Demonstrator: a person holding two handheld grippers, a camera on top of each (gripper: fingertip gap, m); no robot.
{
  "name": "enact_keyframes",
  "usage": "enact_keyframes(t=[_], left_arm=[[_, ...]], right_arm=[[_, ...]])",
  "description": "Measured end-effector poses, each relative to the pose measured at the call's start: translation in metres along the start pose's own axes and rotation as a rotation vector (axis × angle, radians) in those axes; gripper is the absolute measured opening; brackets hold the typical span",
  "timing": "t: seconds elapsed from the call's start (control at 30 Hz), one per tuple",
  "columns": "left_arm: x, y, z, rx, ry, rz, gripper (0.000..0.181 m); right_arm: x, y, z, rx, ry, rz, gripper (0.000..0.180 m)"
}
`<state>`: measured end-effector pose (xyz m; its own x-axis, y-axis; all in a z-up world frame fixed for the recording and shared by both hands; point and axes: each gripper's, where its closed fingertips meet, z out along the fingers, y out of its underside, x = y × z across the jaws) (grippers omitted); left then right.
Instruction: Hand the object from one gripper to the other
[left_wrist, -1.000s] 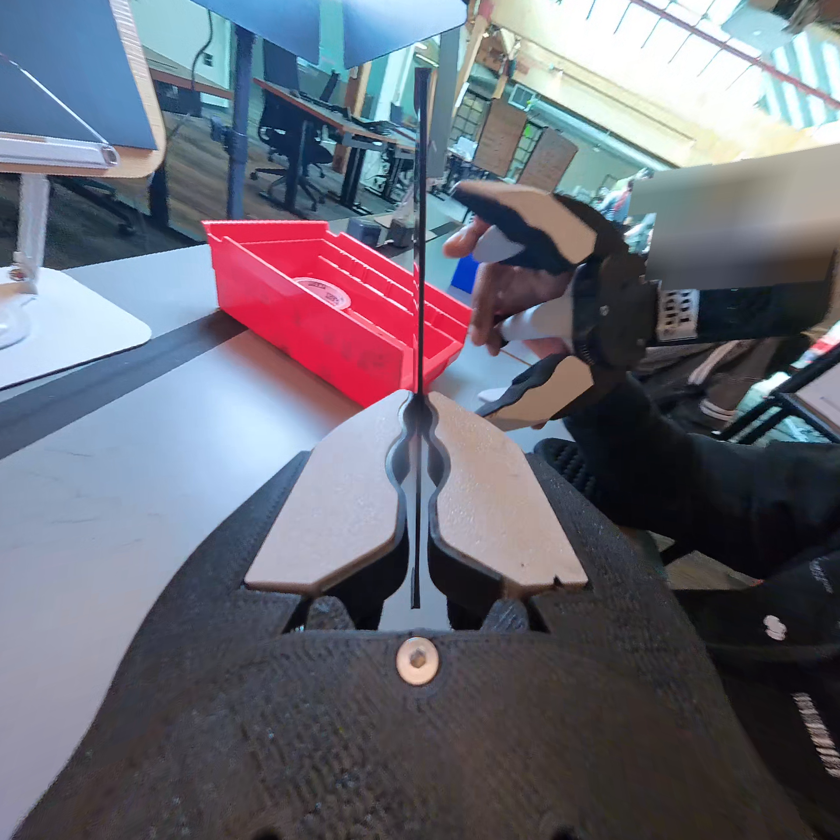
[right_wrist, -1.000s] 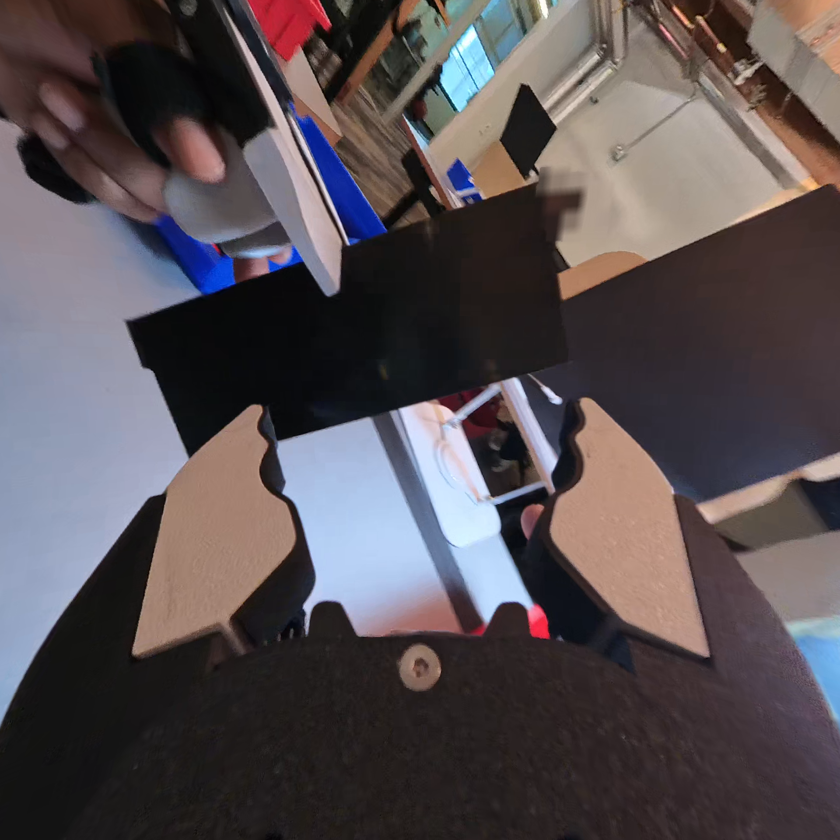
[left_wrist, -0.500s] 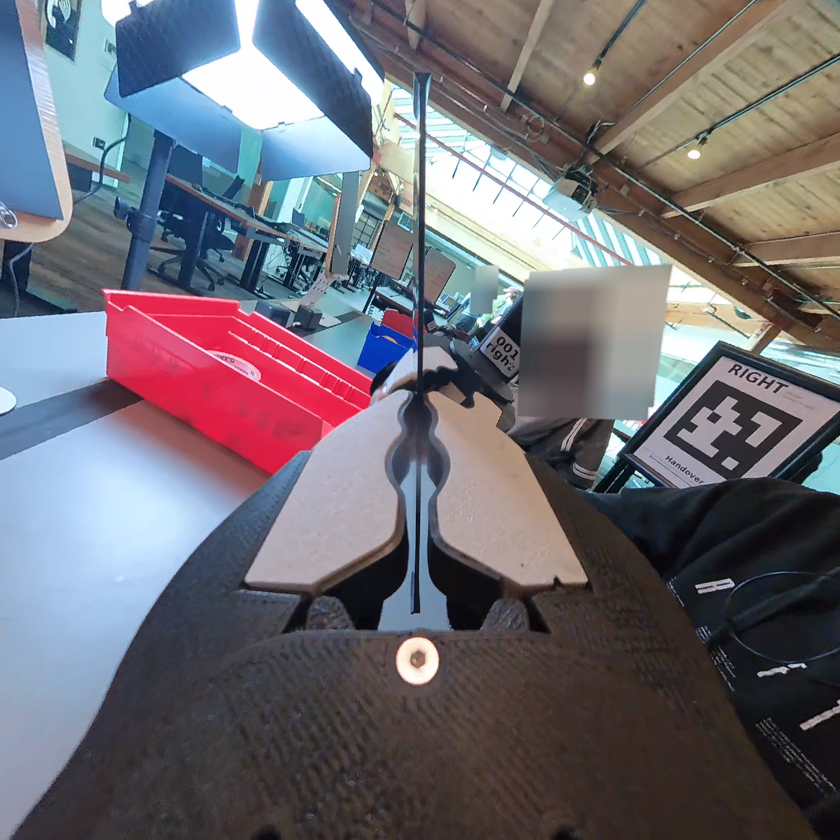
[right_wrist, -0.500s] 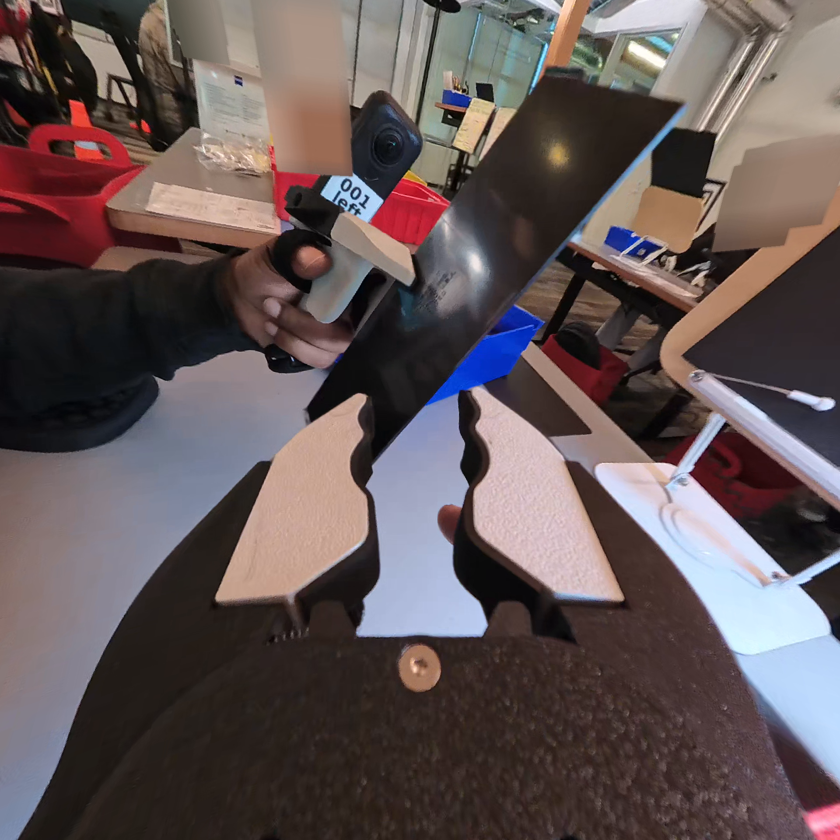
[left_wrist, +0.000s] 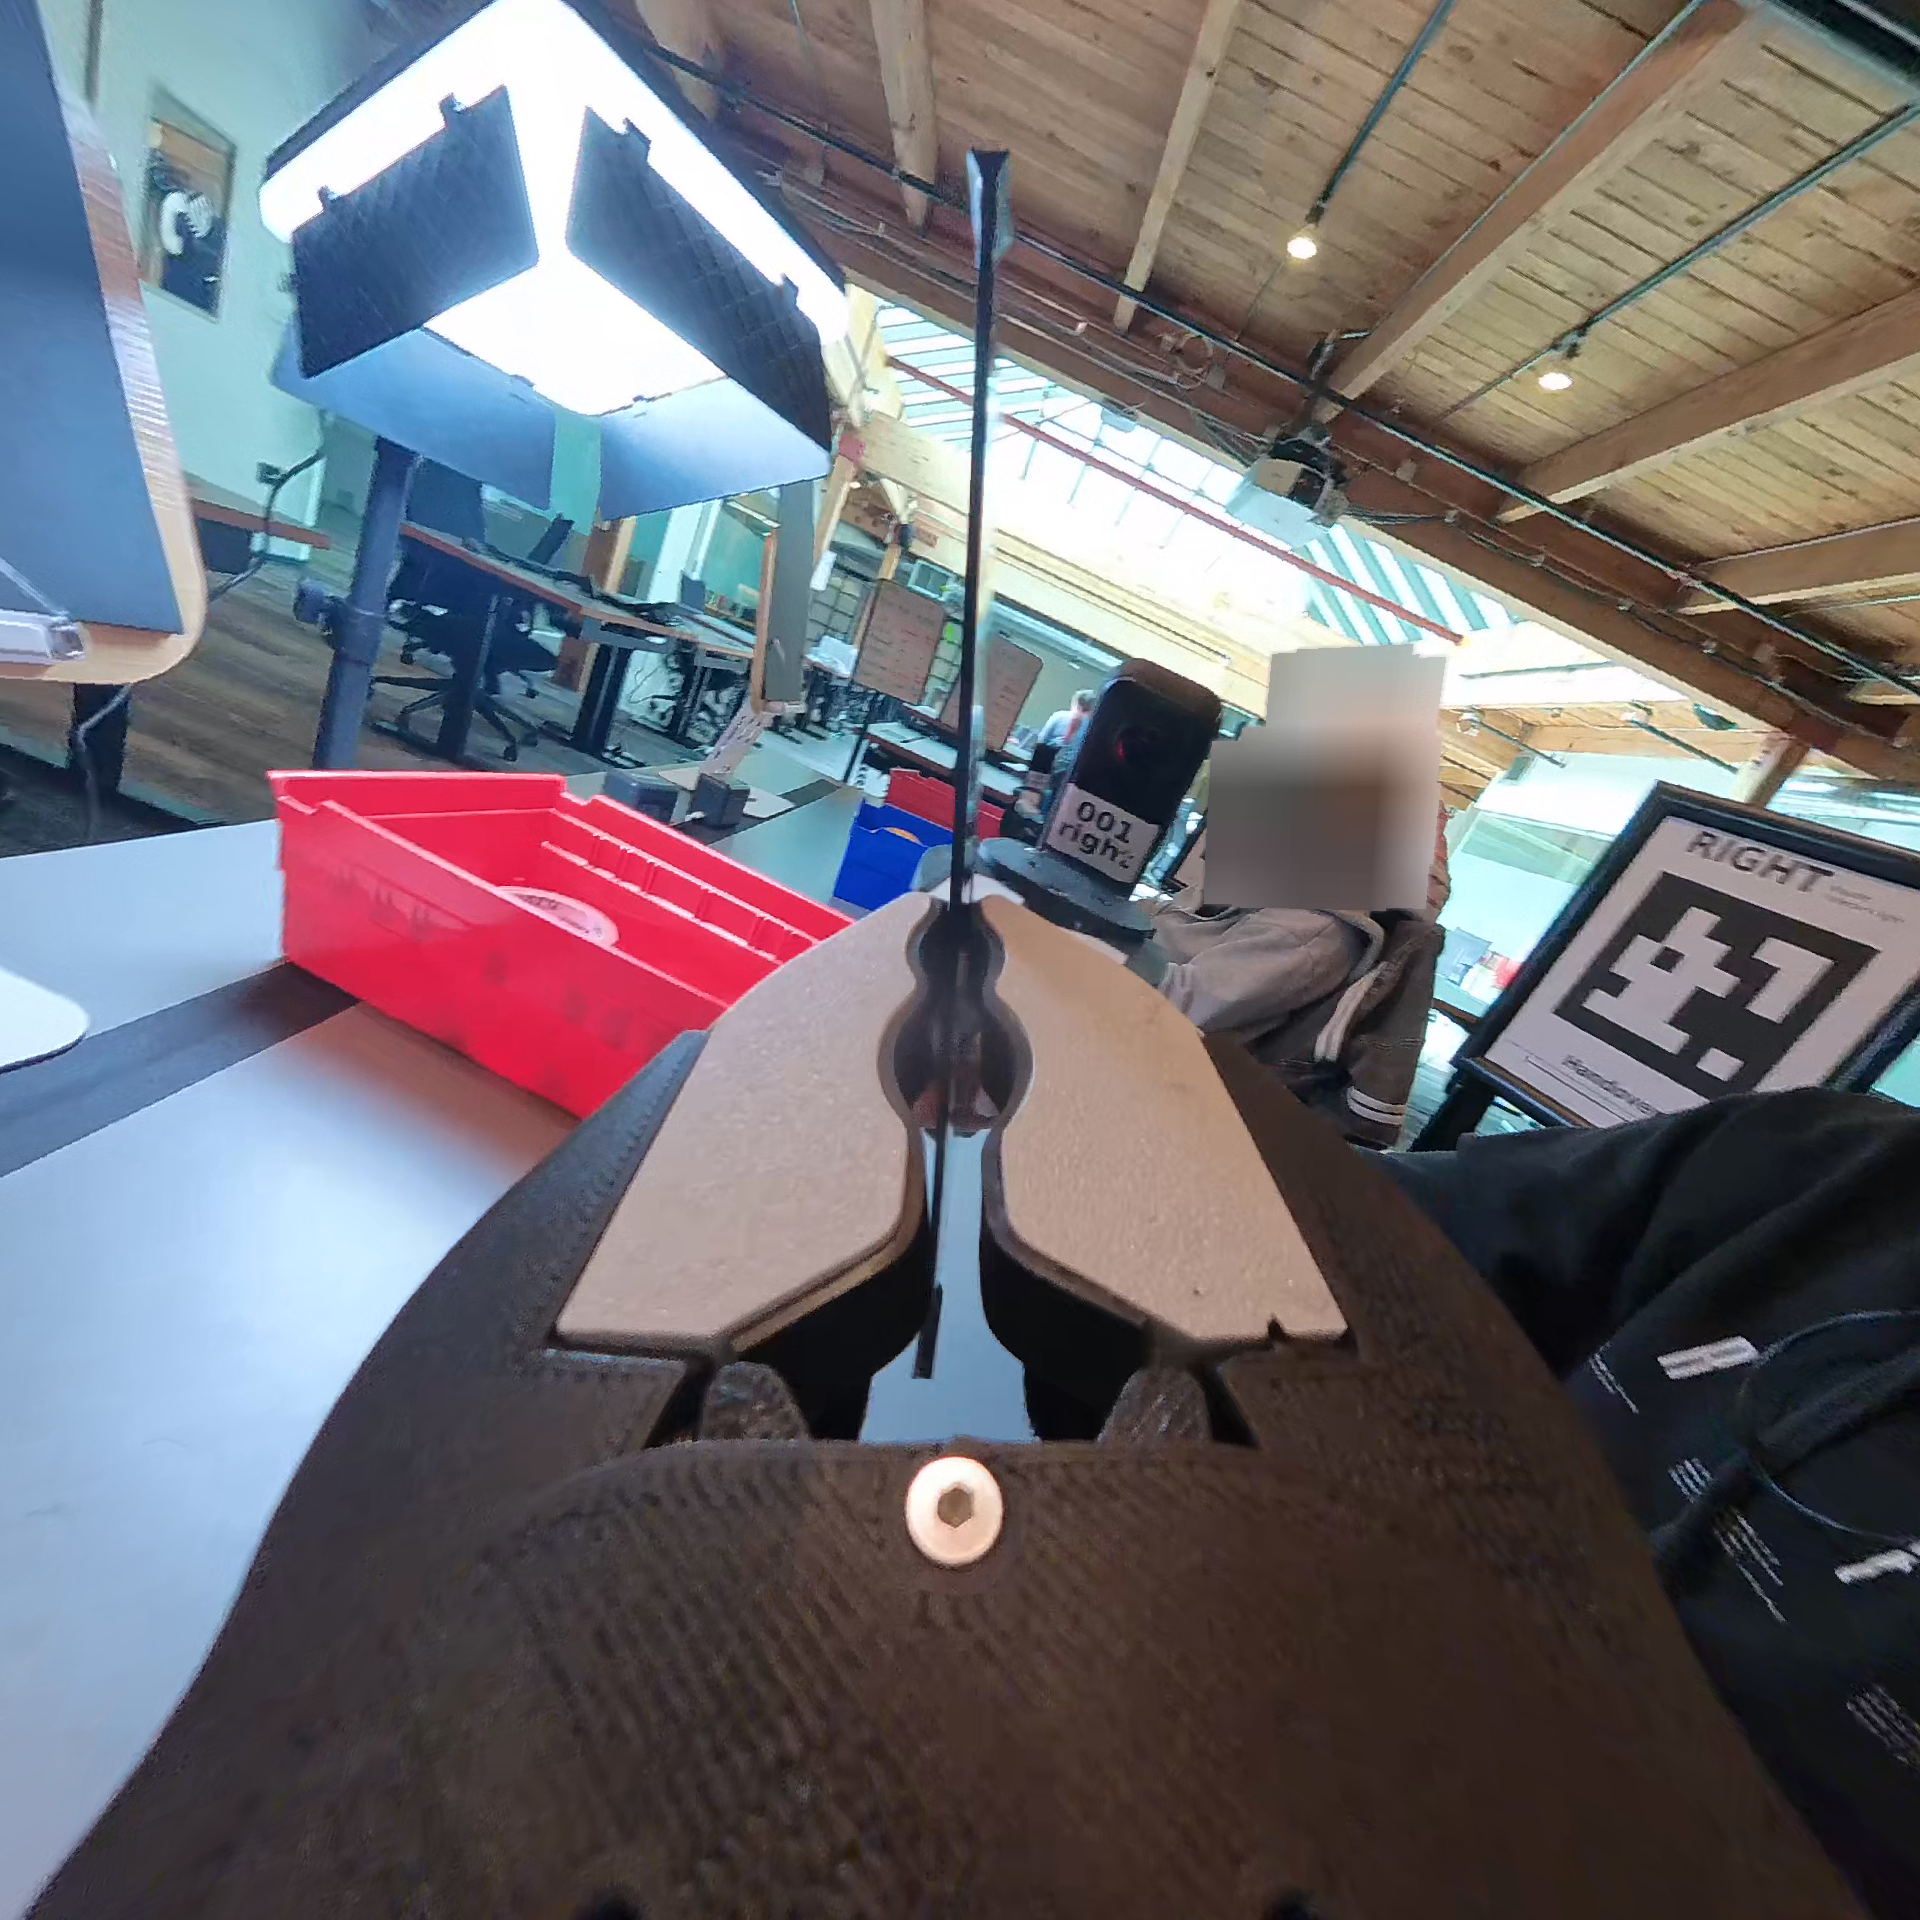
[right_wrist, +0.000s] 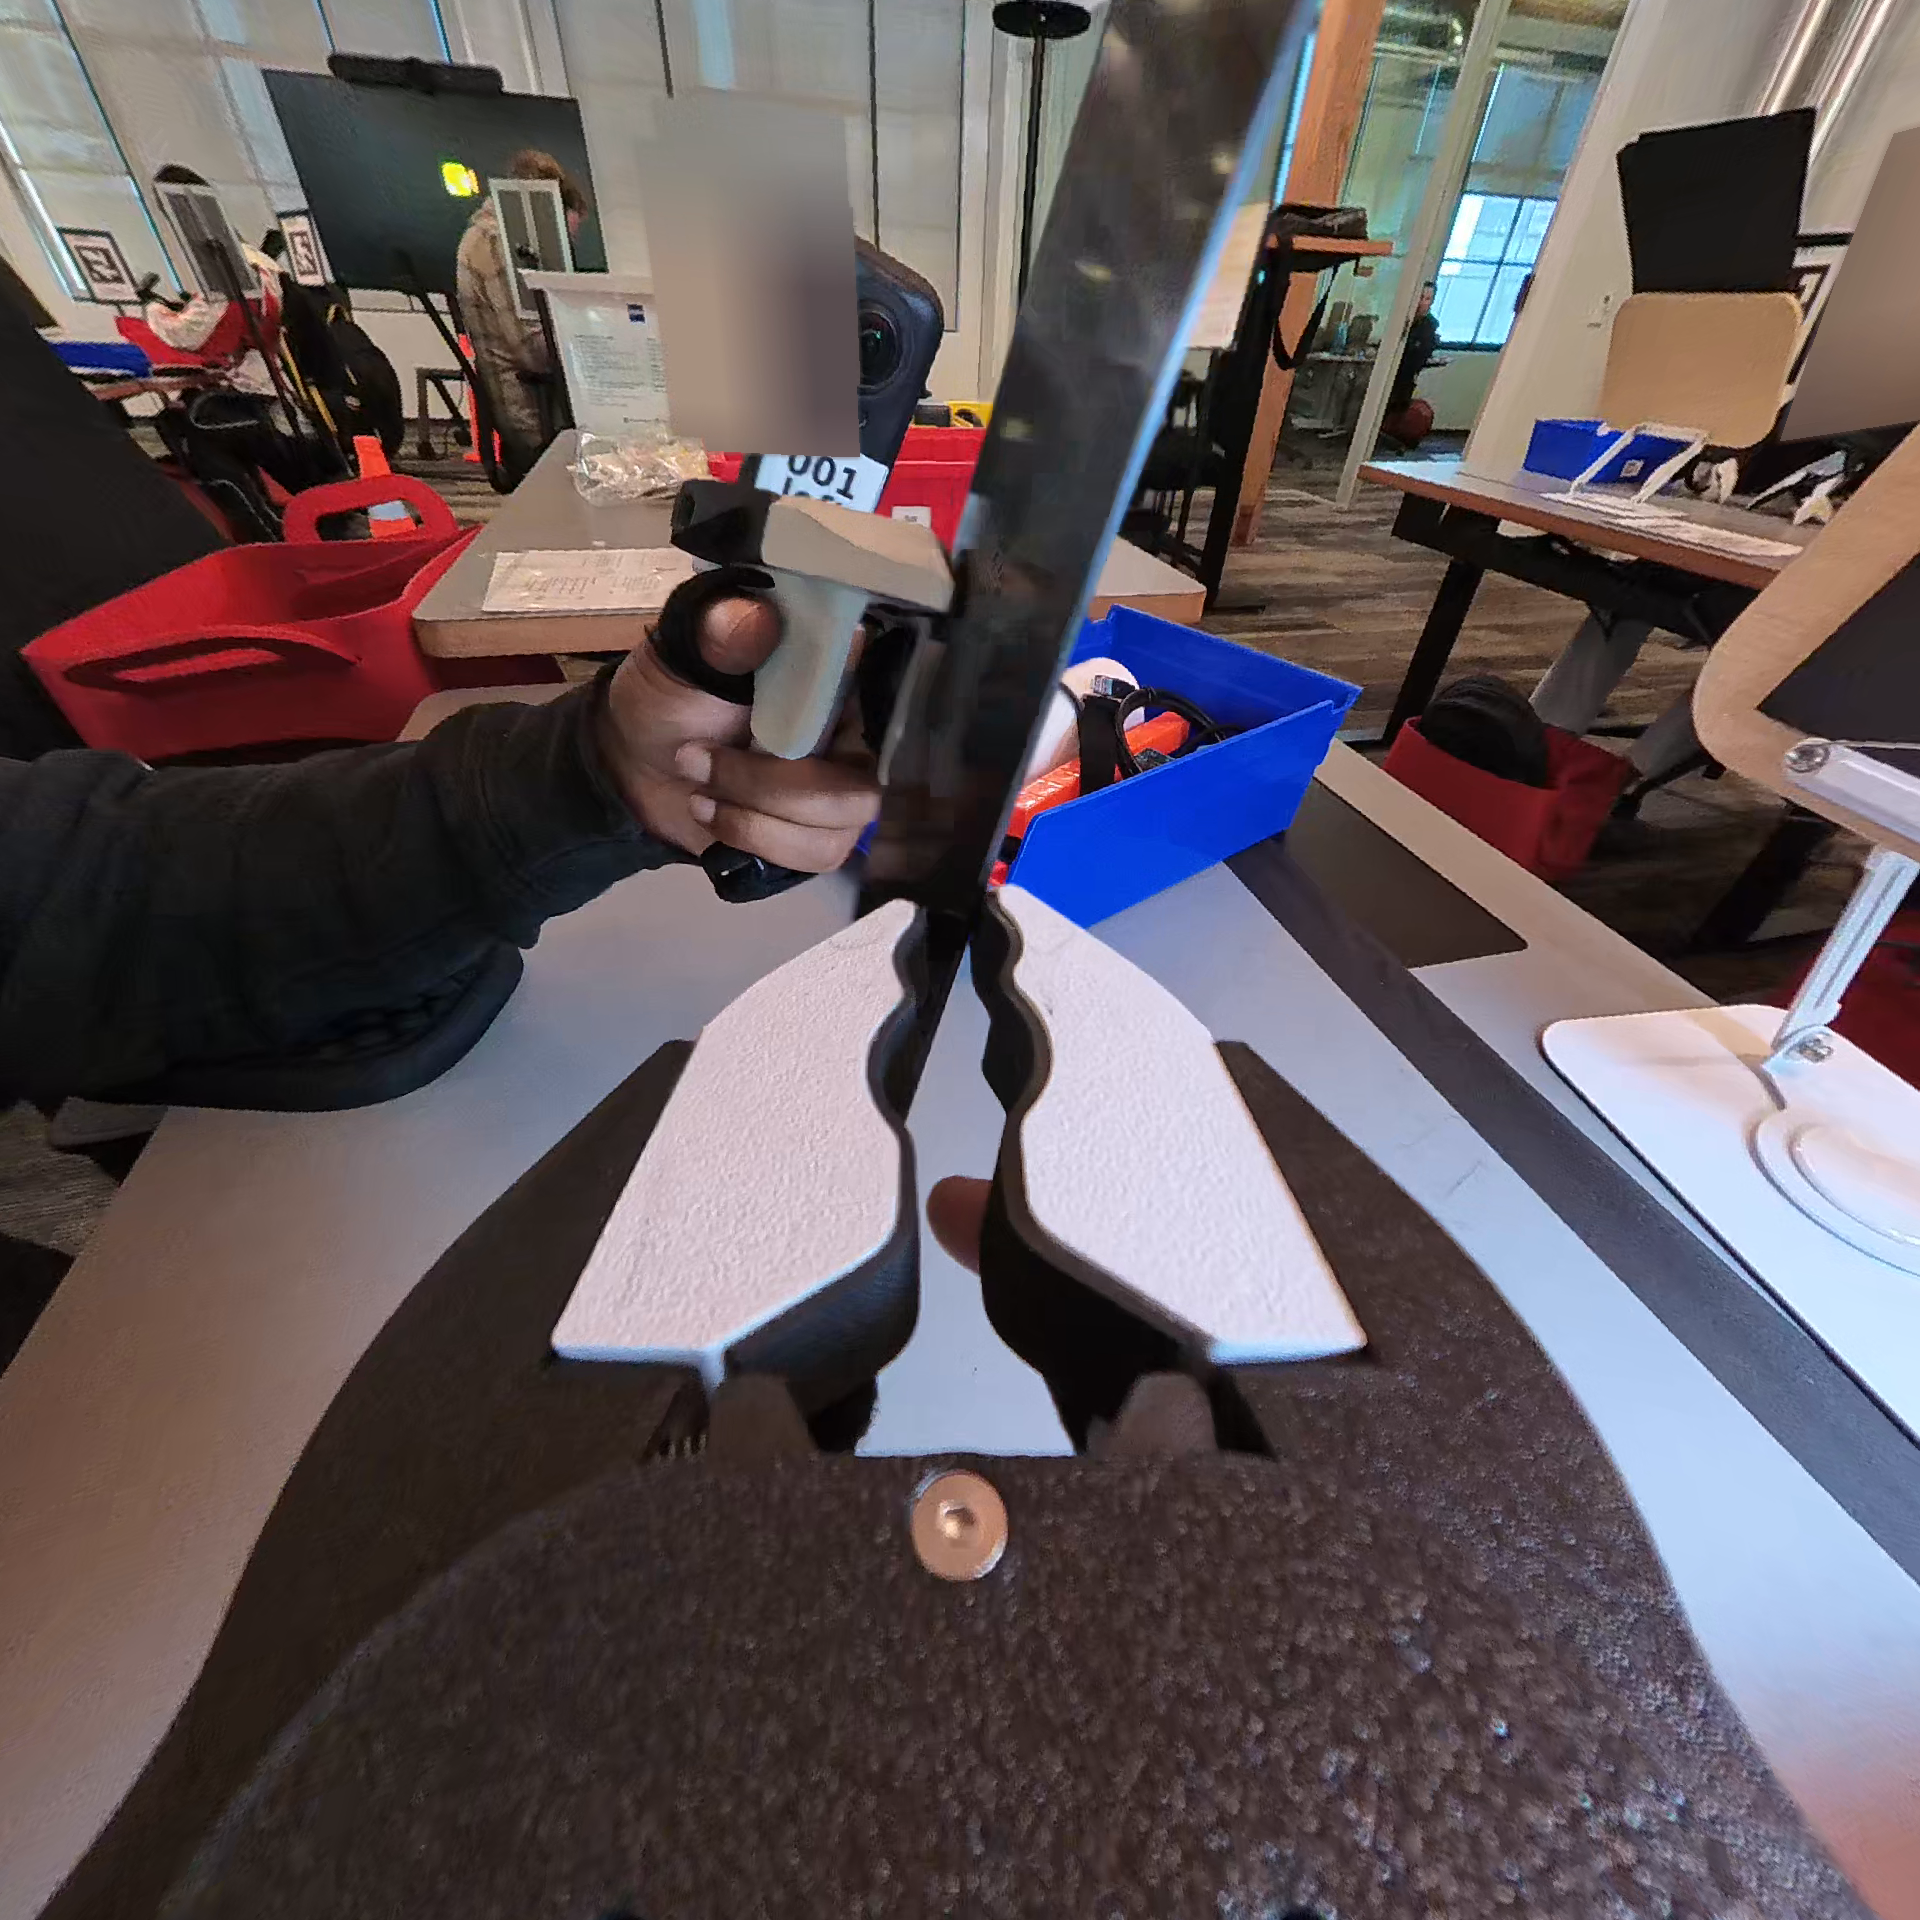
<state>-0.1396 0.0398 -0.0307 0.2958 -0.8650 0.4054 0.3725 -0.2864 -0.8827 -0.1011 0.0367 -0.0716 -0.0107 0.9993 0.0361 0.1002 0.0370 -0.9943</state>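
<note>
Since half a second ago, our right gripper (right_wrist: 951, 935) closes from a wide gap onto the lower edge of the black sheet (right_wrist: 1081, 436), which now stands steeper; its camera (left_wrist: 1138, 769) rises into the left wrist view.

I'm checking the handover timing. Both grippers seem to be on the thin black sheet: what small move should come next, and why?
Probably open the left gripper. The right gripper looks pinched onto the lower corner of the thin black sheet, while the left one clamps its edge. With both holding, releasing the left would finish the transfer.
</note>
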Motion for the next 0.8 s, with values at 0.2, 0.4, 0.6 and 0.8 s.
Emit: enact_keyframes(t=[0.2,0.4,0.6,0.8], left_arm=[[-0.029,-0.009,-0.006,0.017,-0.305,0.132,0.024],[-0.028,-0.019,-0.002,0.038,-0.468,0.246,0.072],[-0.026,-0.015,0.005,0.04,-0.453,0.255,0.101],[-0.019,-0.012,0.006,0.028,-0.376,0.277,0.088]], right_arm=[[0.019,0.005,0.005,-0.053,0.222,-0.144,0.002],[0.03,0.004,0.01,-0.058,0.47,-0.302,0.002],[0.02,0.002,0.018,-0.027,0.551,-0.454,0.002],[0.011,0.004,0.024,-0.018,0.566,-0.548,0.003]])
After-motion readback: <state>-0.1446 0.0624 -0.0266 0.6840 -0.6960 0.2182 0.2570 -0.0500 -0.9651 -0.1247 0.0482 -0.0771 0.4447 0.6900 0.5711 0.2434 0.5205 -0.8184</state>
